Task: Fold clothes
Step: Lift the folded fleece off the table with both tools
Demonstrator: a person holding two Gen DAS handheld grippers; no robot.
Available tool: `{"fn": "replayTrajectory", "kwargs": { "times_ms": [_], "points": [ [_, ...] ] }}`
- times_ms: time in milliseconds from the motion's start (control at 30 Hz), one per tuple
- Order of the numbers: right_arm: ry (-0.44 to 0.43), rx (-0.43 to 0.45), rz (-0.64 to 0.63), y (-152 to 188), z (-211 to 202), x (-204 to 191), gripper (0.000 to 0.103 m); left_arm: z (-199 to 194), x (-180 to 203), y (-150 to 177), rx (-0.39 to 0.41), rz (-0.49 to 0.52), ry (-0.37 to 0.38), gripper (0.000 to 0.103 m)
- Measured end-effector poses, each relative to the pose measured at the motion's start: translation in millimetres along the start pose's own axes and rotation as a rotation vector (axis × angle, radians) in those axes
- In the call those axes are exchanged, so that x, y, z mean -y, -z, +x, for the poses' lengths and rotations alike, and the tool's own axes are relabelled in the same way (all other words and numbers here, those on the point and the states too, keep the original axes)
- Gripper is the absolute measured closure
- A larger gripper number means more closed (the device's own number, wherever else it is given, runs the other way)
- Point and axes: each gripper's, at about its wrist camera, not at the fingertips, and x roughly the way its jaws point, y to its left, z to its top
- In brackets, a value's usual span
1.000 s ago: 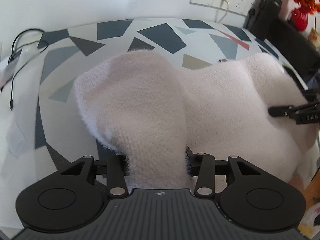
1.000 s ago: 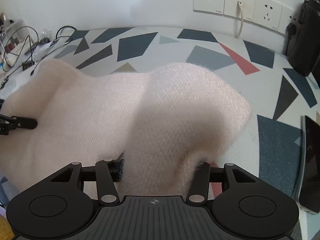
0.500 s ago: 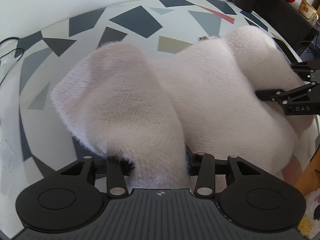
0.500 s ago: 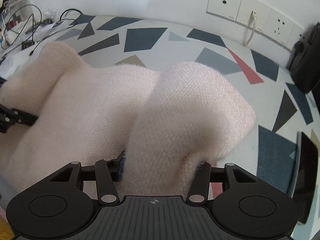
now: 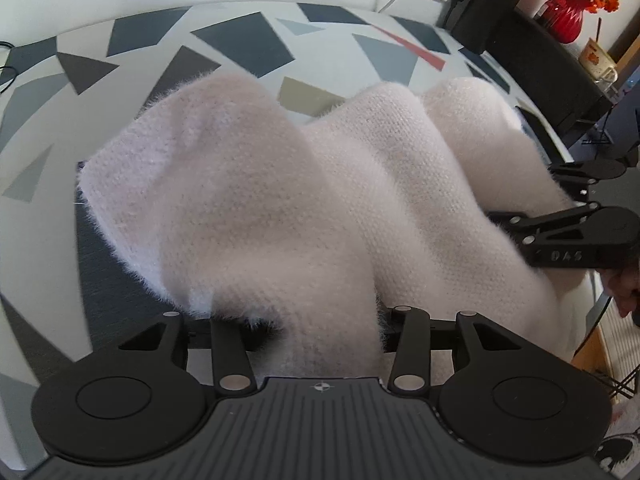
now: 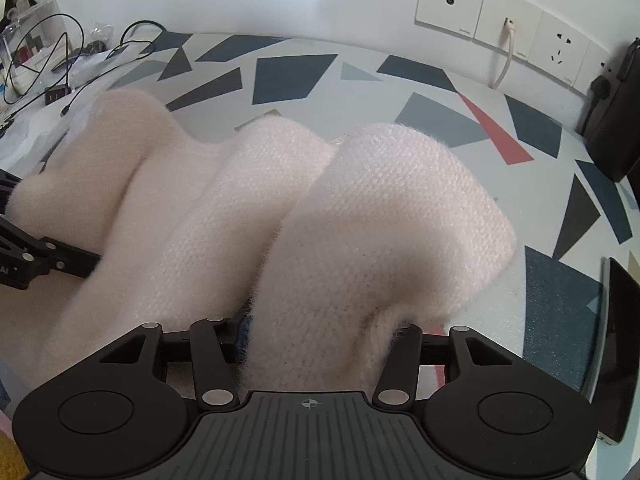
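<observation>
A fluffy pale pink knitted sweater point(image 5: 328, 200) hangs bunched between both grippers above the patterned table. My left gripper point(image 5: 320, 320) is shut on one end of it; the knit covers the fingertips. In the right wrist view the same sweater point(image 6: 360, 216) drapes in folds, and my right gripper point(image 6: 316, 332) is shut on its other end, fingertips buried in the wool. The right gripper point(image 5: 532, 224) also shows at the right of the left wrist view, and the left gripper point(image 6: 56, 264) shows at the left edge of the right wrist view.
The table point(image 6: 288, 76) has a white top with grey, blue and red shapes. Cables and clutter point(image 6: 48, 64) lie at its far left. Wall sockets point(image 6: 504, 20), a black bag point(image 5: 484, 0), a red vase point(image 5: 568, 20) and a dark phone point(image 6: 616, 344) stand or lie to the right.
Both grippers have moved closer together while holding the sweater, so the knit between them now bunches into deeper folds. Both views have swung toward the wall sockets.
</observation>
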Motion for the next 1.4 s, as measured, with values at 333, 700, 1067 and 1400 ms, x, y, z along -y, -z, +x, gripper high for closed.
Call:
{"fn": "replayTrajectory", "kwargs": {
  "times_ms": [333,700,1067,1400],
  "points": [
    [-0.03,0.023,0.118,-0.5,1.3,-15.3,0.06,7.6,11.2,-0.6,0.073,-0.063,0.035,0.061],
    [-0.083,0.052,0.247,7.2,-2.1,-11.4,0.063,4.3,-3.4,11.7,0.14,-0.214,0.101,0.065],
    [-0.214,0.054,0.443,12.3,-4.8,1.7,0.067,4.5,-32.3,25.7,0.168,-0.436,0.283,0.066],
    [-0.137,0.072,0.342,10.2,-4.3,-11.4,0.068,4.3,-15.5,19.6,0.195,-0.312,0.173,0.065]
  ]
}}
